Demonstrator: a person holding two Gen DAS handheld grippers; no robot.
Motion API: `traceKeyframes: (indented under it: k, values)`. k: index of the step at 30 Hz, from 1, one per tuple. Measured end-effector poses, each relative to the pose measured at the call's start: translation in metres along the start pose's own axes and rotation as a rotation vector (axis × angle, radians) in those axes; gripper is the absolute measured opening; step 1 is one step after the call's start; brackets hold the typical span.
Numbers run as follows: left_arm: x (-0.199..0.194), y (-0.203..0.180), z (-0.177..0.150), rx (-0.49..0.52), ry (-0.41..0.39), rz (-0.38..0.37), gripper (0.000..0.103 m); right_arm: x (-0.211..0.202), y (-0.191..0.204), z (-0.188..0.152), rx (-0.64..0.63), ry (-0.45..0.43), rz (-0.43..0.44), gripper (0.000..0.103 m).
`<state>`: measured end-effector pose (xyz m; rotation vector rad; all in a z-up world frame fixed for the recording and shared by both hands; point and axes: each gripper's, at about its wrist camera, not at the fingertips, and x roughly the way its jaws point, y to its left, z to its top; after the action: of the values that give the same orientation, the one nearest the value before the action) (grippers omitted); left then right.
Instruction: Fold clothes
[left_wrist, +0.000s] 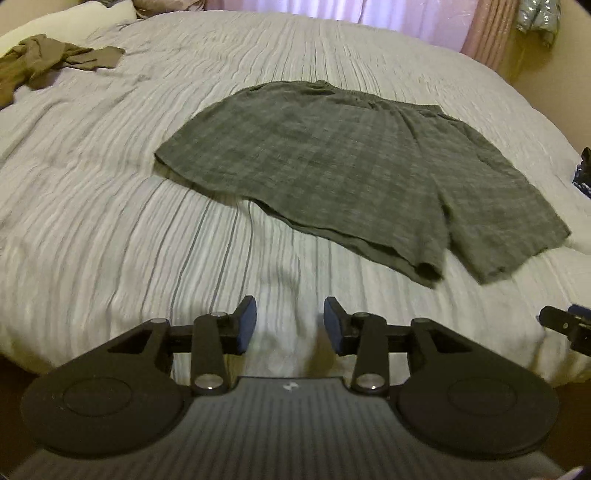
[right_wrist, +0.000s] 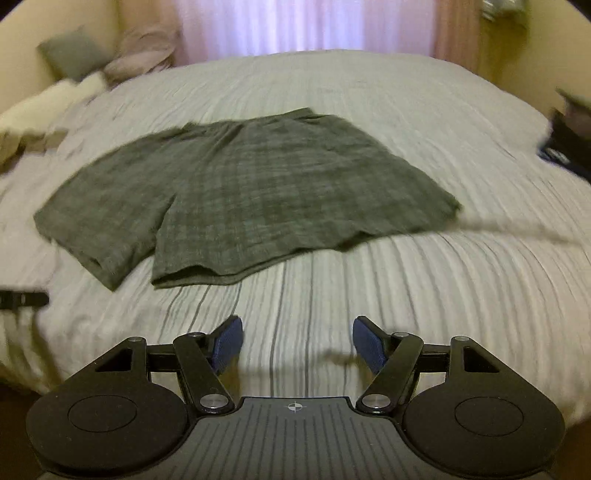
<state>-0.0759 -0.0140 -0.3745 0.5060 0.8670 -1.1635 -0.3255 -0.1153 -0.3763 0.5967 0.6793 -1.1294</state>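
Both jaws wide, empty: left gripper (left_wrist: 290, 325), right gripper (right_wrist: 297, 345) hover short of dark-grey checked shorts (left_wrist: 332, 173), spread flat on striped bed (left_wrist: 110, 221) for easy hem grasp.

Grey plaid shorts (left_wrist: 332, 162) lie spread flat across the frame's centre — waistband toward the top, both legs pointing down. Upper left, an olive-brown garment (left_wrist: 44, 62) sits crumpled — unfolded.

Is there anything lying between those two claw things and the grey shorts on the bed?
Nothing visible. Only bare striped bedspread lies between each open hand-held gripper, left and right, and the shorts.
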Motion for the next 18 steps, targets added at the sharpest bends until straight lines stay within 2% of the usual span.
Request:
traceKeyframes:
  k: [6, 12, 18]
  values:
    - [-0.054, -0.019, -0.014, 0.037, -0.068, -0.031, 0.041, -0.051, -0.002, -0.008, 0.091, -0.038, 0.003, 0.07]
    - [-0.083, -0.024, -0.026, 0.054, -0.107, -0.015, 0.042, -0.083, -0.001, -0.013, 0.048, -0.076, -0.022, 0.07]
    - [-0.106, -0.024, -0.036, 0.056, -0.135, 0.018, 0.043, -0.103, 0.002, -0.022, 0.02, -0.091, -0.008, 0.07]
